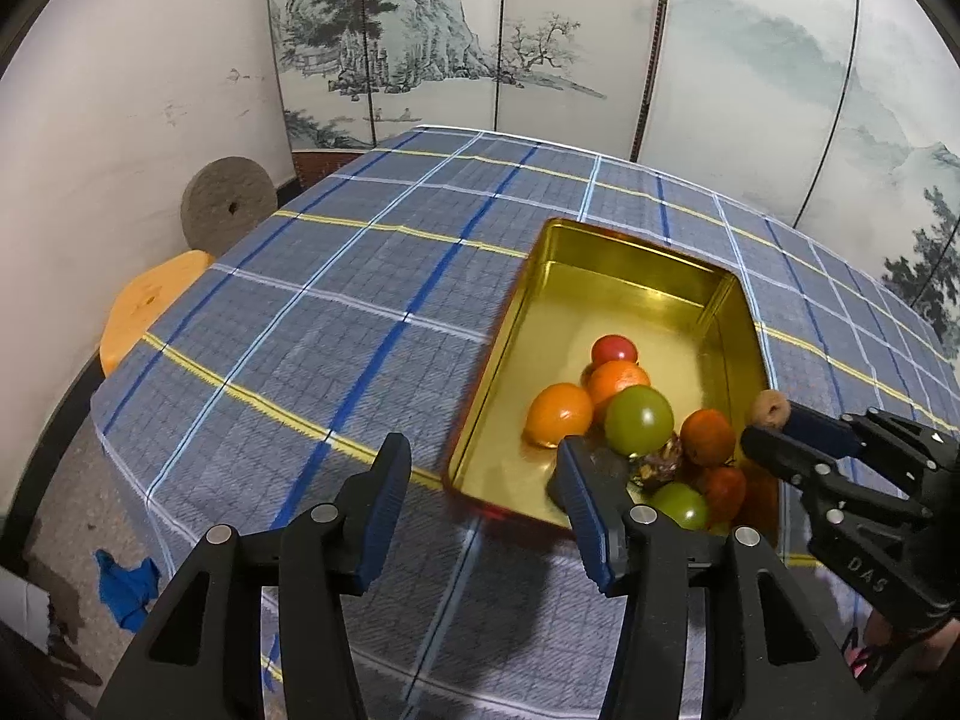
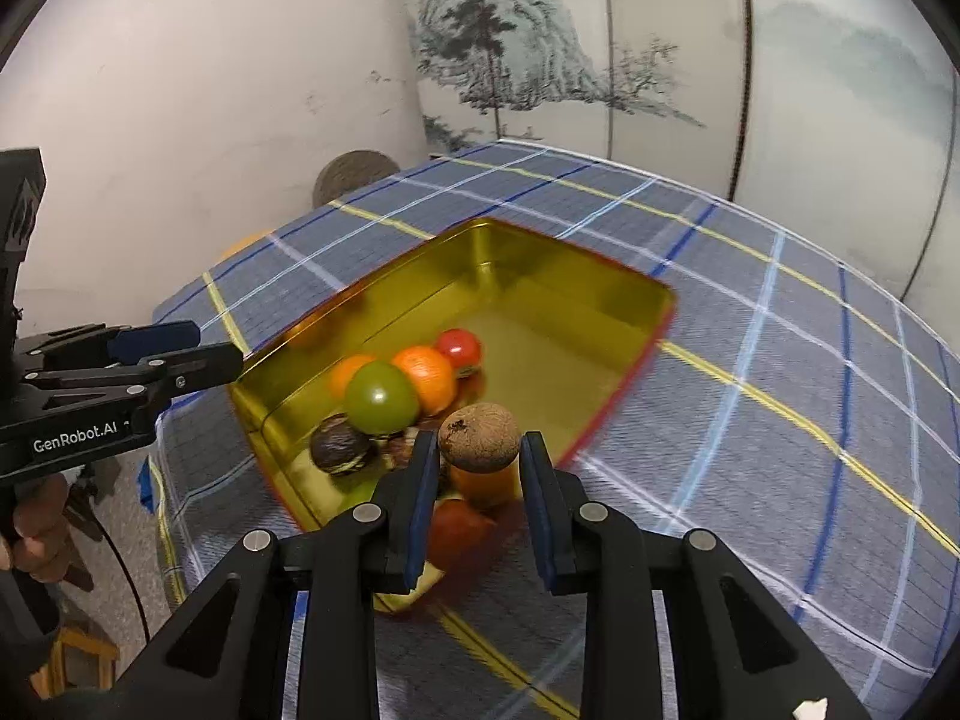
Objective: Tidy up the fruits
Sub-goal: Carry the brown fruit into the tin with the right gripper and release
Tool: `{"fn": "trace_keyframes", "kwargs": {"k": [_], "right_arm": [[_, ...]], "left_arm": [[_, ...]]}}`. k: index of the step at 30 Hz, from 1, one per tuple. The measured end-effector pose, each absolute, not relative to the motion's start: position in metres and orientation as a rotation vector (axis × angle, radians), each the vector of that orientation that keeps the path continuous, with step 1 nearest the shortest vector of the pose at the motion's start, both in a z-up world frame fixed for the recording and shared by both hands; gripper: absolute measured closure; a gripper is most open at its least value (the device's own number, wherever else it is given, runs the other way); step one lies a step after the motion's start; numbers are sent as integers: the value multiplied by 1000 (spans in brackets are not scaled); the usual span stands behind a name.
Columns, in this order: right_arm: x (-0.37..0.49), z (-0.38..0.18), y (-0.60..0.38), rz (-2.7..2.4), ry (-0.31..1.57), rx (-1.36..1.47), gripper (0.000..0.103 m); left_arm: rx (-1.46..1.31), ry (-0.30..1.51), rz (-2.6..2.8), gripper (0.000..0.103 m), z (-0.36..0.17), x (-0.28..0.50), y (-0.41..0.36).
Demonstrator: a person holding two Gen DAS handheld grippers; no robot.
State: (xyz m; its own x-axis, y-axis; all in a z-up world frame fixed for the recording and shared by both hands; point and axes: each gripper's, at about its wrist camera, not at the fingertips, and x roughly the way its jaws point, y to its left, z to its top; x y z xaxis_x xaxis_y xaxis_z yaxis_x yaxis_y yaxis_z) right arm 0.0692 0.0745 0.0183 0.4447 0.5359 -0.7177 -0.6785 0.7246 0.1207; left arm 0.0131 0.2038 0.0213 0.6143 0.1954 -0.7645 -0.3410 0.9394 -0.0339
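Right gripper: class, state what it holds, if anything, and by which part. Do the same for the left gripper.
The right gripper holds a small brown round fruit at its fingertips, gripped by its sides. The left gripper holds nothing; its jaws stand open.

Surface (image 1: 336, 324) covered by a blue-grey plaid cloth with yellow, white and dark blue lines. Behind it, a folding screen (image 1: 456, 36) painted with ink mountains and pines; panels run across to the right. Left: plain off-white wall (image 1: 132, 138), scuffed. Against it a round grey disc (image 1: 228, 207) with a centre hole, and an orange stool (image 1: 150, 306) beside the surface. Grey floor (image 1: 72, 540), scrap of blue tape (image 1: 126, 588).
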Motion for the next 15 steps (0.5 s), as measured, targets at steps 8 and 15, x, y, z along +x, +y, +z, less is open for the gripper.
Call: {"fn": "trace_keyframes", "kwargs": {"k": [8,15], "right_arm": [[63,7,96,794,837,-209,77],[64,0,104,792,851,-220,77]], "left_arm": [[-178,867,312,50,19,8,207],[-178,879,307,44,15,7,206]]}}
